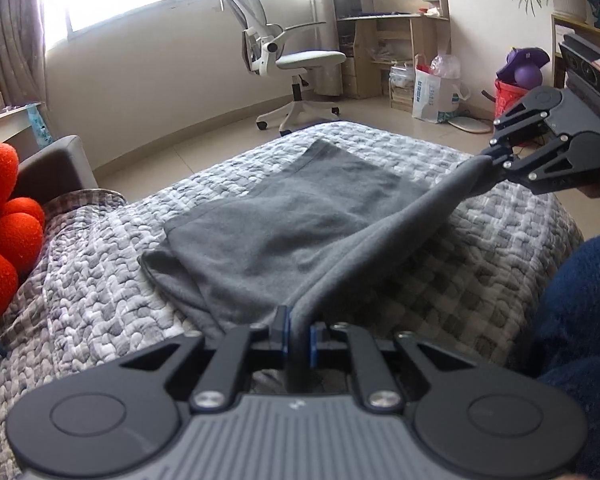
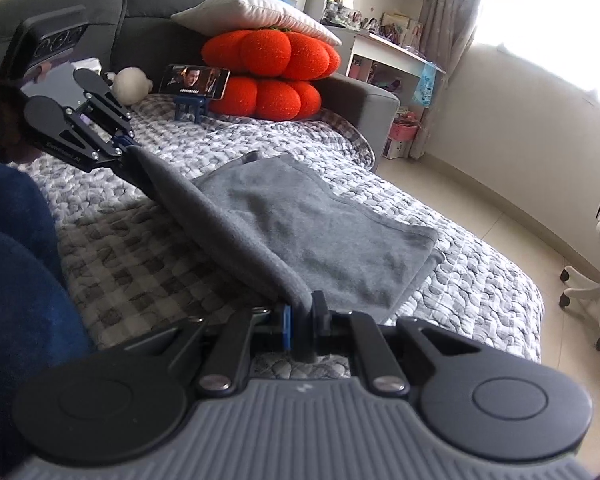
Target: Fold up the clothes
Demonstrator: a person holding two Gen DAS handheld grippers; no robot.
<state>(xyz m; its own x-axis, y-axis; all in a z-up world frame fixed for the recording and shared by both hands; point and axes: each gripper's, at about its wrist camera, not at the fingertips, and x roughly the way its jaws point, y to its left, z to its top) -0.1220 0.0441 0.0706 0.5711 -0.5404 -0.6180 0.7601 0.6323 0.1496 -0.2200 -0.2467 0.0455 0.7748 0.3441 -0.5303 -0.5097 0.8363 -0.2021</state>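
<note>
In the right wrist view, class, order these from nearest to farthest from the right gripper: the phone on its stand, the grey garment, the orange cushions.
1. Grey garment: clamped in the right gripper, spread on the bed ahead.
2. Phone on its stand: farther up the bed, left of centre.
3. Orange cushions: just behind and right of the phone, against the sofa back.

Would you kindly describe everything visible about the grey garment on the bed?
The grey garment looks like soft, fleecy knit, plain and unmarked. Most of it lies flat on the quilt, already doubled over, with a hemmed edge at the far side. Its near edge is lifted and stretched taut between the left gripper and the right gripper, each shut on a corner. Nothing else touches it.
</note>
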